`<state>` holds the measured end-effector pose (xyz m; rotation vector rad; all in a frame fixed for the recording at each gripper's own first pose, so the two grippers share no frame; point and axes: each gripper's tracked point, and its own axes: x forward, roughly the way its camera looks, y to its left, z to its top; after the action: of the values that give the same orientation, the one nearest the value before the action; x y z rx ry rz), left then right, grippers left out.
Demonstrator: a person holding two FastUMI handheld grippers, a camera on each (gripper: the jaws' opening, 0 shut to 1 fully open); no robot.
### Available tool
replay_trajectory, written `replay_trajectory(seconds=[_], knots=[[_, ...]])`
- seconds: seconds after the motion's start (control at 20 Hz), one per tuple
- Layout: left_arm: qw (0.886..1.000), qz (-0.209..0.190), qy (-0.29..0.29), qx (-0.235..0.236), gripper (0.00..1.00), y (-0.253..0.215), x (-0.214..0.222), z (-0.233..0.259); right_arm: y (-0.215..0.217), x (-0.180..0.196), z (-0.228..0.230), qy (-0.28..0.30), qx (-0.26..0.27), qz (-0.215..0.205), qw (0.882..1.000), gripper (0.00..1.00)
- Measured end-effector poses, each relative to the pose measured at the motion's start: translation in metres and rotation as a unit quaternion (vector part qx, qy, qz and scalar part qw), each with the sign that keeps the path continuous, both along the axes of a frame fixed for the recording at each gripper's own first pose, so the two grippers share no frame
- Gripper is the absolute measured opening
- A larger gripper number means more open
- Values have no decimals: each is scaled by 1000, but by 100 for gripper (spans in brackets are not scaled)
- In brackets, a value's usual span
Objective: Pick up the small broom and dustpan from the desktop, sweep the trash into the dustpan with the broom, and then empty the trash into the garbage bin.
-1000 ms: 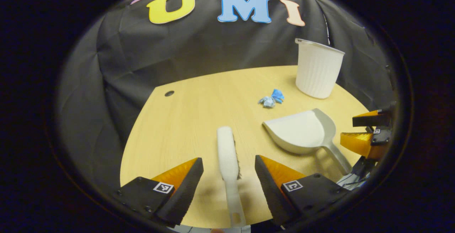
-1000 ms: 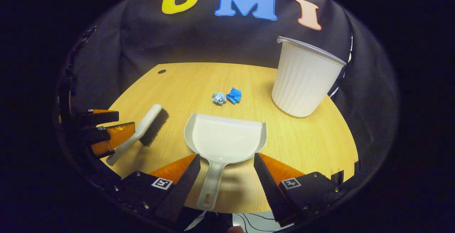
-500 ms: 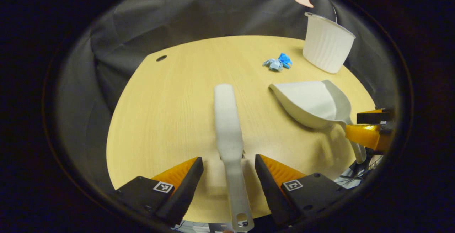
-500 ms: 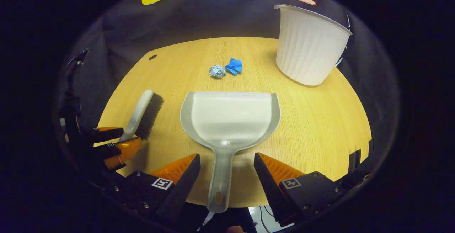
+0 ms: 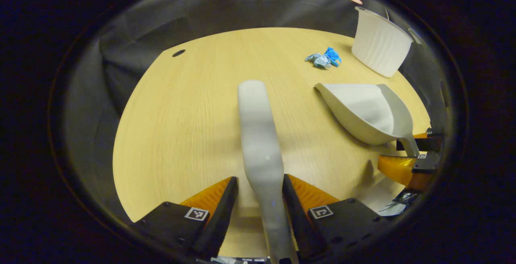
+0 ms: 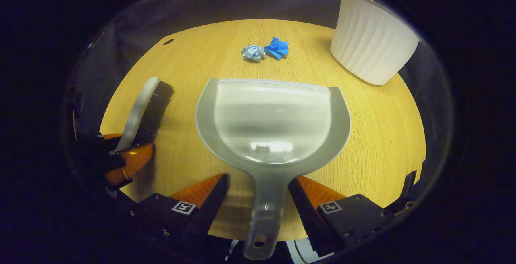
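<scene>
Pickup step: left gripper (image 5: 260, 187) clenching white plastic broom (image 5: 258, 135); right gripper (image 6: 258, 185) straddling grey plastic dustpan (image 6: 272, 121) handle, unclosed; closing needed next.

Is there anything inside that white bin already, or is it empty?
That cannot be told. The garbage bin is seen from the side, so its ribbed wall hides the inside. The two blue paper scraps lie on the desktop beside it.

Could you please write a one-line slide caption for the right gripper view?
Right gripper straddles the dustpan handle, jaws open; trash and bin beyond.
</scene>
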<state>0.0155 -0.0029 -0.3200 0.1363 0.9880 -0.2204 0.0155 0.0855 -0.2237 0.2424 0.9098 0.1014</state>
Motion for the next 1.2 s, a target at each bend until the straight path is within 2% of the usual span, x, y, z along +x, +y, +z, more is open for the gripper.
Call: replay_trajectory(seconds=[0.05,0.1,0.15,0.2,0.25,0.3,0.35,0.4,0.6,0.85,0.9,1.0,1.15,1.2], knots=[[1000,1,2,-3,72,-3,2,-1,-1,1,0,-1,-1,-1,1000,94],[1000,4,3,-4,64,-4,4,-2,-3,3,-1,0,-2,-2,1000,82],[1000,6,4,-4,60,-4,5,-2,-2,2,-1,2,-1,0,1000,78],[1000,6,7,-3,48,-4,5,-1,-4,4,-3,2,-3,1,1000,77],[1000,4,8,-3,51,-5,8,1,-8,4,-3,3,-7,-2,1000,74],[1000,11,8,-1,49,-2,10,1,-9,7,-6,3,-3,-6,1000,58],[1000,12,10,-3,41,-4,10,1,-9,8,-9,6,3,-9,1000,52],[1000,12,11,-4,40,-2,12,2,-9,6,-7,5,12,-10,1000,40],[1000,10,3,-18,38,-3,21,10,-20,14,-8,-18,4,-1,1000,36],[999,4,-4,-32,36,-13,51,13,-32,18,-9,-49,-7,13,999,36],[999,0,-4,-34,34,-15,60,15,-34,21,-8,-53,-7,11,999,33],[999,-12,-12,-30,32,-19,81,16,-42,19,-6,-53,-5,13,999,32],[999,-35,-13,-38,36,-39,112,19,-56,30,-4,-53,-12,28,998,33],[998,-47,-17,-34,31,-44,124,20,-60,33,-3,-53,-13,35,998,33]])
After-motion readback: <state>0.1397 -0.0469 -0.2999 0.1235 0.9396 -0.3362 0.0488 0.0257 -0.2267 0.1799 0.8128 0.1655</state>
